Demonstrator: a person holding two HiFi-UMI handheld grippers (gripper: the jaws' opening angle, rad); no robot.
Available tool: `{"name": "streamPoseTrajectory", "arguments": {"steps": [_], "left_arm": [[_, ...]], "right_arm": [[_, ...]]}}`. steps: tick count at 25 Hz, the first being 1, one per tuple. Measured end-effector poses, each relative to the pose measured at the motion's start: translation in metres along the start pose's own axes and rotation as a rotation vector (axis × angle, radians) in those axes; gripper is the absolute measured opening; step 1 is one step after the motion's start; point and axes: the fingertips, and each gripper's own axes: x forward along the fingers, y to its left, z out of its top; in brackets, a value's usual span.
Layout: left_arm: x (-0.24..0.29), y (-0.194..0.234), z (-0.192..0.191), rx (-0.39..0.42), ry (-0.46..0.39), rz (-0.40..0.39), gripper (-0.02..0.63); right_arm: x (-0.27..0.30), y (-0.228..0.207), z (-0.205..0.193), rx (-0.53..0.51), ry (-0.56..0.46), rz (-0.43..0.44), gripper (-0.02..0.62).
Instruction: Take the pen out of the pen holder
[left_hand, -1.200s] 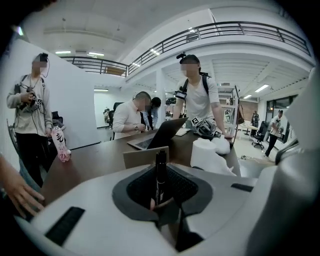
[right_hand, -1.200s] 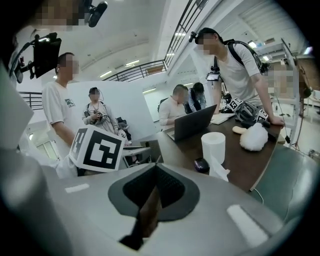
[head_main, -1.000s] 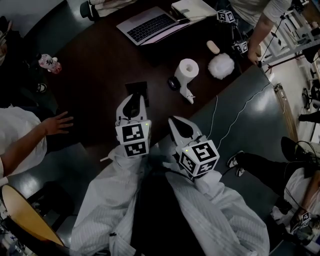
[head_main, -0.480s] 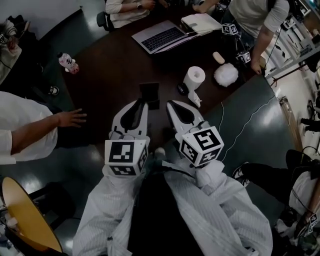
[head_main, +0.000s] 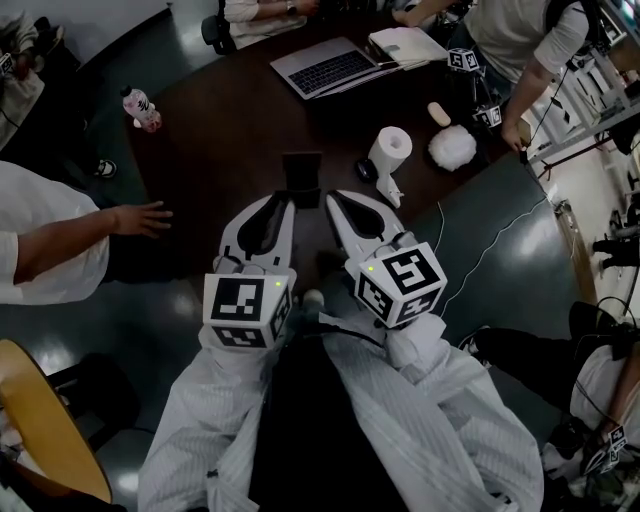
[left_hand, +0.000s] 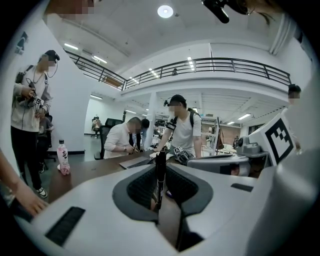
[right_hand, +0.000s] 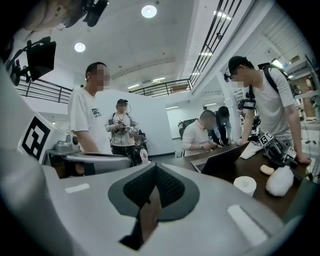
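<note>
The black pen stands upright between the jaws of my left gripper, which is shut on it. In the head view my left gripper hangs above the dark table, just short of the black pen holder. I cannot make out the pen in that view. Close beside it on the right is my right gripper, also above the table near the holder. In the right gripper view my right gripper has its pads meeting at the tips with nothing between them.
On the table's far side are an open laptop, a notebook, a paper roll and a white fluffy ball. A pink bottle stands far left. A person's hand rests on the left edge. People stand around.
Both grippers have risen toward the head camera, and their marker cubes look larger. The pen holder now sits just beyond their tips.
</note>
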Motion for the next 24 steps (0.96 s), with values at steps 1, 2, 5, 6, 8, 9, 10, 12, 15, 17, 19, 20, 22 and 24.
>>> {"name": "streamPoseTrajectory", "arguments": {"steps": [1, 2, 5, 6, 8, 9, 10, 12, 15, 17, 19, 20, 22, 24], "left_arm": [[0.0, -0.001, 0.0, -0.001, -0.001, -0.001, 0.063], [0.0, -0.001, -0.001, -0.001, -0.001, -0.001, 0.063], [-0.001, -0.003, 0.0, 0.002, -0.003, 0.002, 0.063], [-0.001, -0.003, 0.0, 0.003, -0.003, 0.003, 0.063], [-0.002, -0.003, 0.0, 0.004, -0.004, 0.001, 0.063], [-0.002, -0.003, 0.0, 0.004, -0.003, 0.0, 0.063], [-0.001, -0.003, 0.0, 0.004, -0.002, -0.001, 0.063], [-0.001, -0.003, -0.001, 0.006, 0.001, -0.003, 0.063], [0.001, -0.005, 0.0, 0.015, 0.002, -0.005, 0.063], [0.003, -0.007, 0.0, 0.018, 0.002, -0.01, 0.063], [0.003, -0.009, 0.0, 0.023, 0.003, -0.014, 0.063], [0.003, -0.01, 0.0, 0.026, 0.003, -0.016, 0.063], [0.004, -0.012, 0.001, 0.028, 0.003, -0.02, 0.063], [0.005, -0.014, 0.001, 0.029, 0.003, -0.025, 0.063]], "right_arm": [[0.0, 0.0, 0.0, -0.001, -0.001, 0.001, 0.0], [-0.001, 0.001, 0.001, -0.002, -0.003, 0.002, 0.0], [-0.002, 0.001, 0.002, -0.003, -0.007, 0.005, 0.0], [-0.002, 0.002, 0.002, -0.003, -0.007, 0.006, 0.0], [-0.002, 0.003, 0.002, -0.003, -0.007, 0.006, 0.0], [-0.002, 0.004, 0.001, -0.002, -0.007, 0.006, 0.0], [-0.002, 0.004, 0.001, -0.002, -0.006, 0.007, 0.0], [-0.002, 0.005, 0.001, -0.002, -0.005, 0.008, 0.0], [-0.002, 0.003, 0.001, -0.003, -0.007, 0.006, 0.0], [-0.002, 0.002, 0.001, -0.002, -0.008, 0.003, 0.0], [-0.003, 0.001, 0.001, -0.001, -0.006, -0.001, 0.0], [-0.003, 0.0, 0.0, 0.0, -0.006, -0.003, 0.0], [-0.004, -0.001, 0.001, 0.001, -0.006, -0.006, 0.0], [-0.005, -0.003, 0.002, 0.002, -0.008, -0.009, 0.0]]}}
